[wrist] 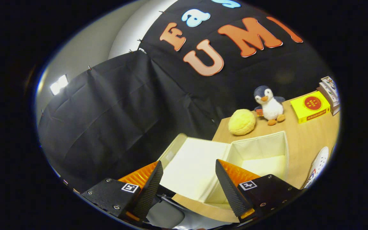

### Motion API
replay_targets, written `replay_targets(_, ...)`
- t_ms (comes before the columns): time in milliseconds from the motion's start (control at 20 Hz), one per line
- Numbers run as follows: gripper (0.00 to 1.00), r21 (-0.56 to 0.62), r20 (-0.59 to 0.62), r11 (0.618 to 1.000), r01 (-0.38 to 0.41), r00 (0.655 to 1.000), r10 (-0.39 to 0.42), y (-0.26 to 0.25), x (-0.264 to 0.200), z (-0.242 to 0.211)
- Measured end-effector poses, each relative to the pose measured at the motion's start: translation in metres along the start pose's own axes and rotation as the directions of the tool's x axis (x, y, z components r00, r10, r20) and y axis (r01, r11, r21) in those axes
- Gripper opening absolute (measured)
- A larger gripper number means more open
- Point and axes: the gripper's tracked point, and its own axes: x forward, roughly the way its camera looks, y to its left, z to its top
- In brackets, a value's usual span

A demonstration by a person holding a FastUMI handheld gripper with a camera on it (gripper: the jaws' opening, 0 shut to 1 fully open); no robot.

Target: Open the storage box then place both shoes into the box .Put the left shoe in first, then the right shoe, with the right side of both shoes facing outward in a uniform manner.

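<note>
A cream fabric storage box (pixel 260 145) stands open on the wooden table, its inside bare. Its lid (pixel 192 167) is flipped back over the table's edge and lies just ahead of my fingers. My gripper (pixel 188 179) is open, its two fingers spread wide with nothing pressed between them; the lid's inner face shows in the gap. A white shoe (pixel 318 166) with coloured marks lies on the table beside the box, partly cut off from sight.
Beyond the box sit a yellow round plush (pixel 242 122), a penguin toy (pixel 269 105), a yellow carton (pixel 310 108) and a stack of small boxes (pixel 331 92). The wooden table (pixel 305 140) ends near the lid. Black cloth walls stand behind.
</note>
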Motion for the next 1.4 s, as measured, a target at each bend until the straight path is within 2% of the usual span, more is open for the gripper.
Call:
replay_targets(100,0.98,-0.027,0.058,0.992,0.126,0.991,-0.124,-0.043,-0.016,0.011)
replay_targets(200,0.98,-0.061,0.105,0.961,0.27,0.959,-0.263,-0.09,-0.036,0.018)
replay_targets(400,0.98,-0.114,0.107,0.86,0.497,0.867,-0.487,-0.177,-0.083,0.008)
replay_targets(600,0.98,-0.082,0.074,0.763,0.641,0.768,-0.637,-0.241,-0.125,-0.016)
replay_targets(700,0.98,-0.069,0.043,0.726,0.685,0.729,-0.683,-0.264,-0.141,-0.032)
replay_targets(900,0.98,-0.07,-0.045,0.675,0.735,0.673,-0.738,-0.304,-0.156,-0.068)
replay_targets(1050,0.94,-0.09,-0.103,0.646,0.758,0.638,-0.763,-0.324,-0.159,-0.089)
replay_targets(1400,0.77,-0.111,-0.227,0.615,0.781,0.582,-0.781,-0.365,-0.145,-0.134)
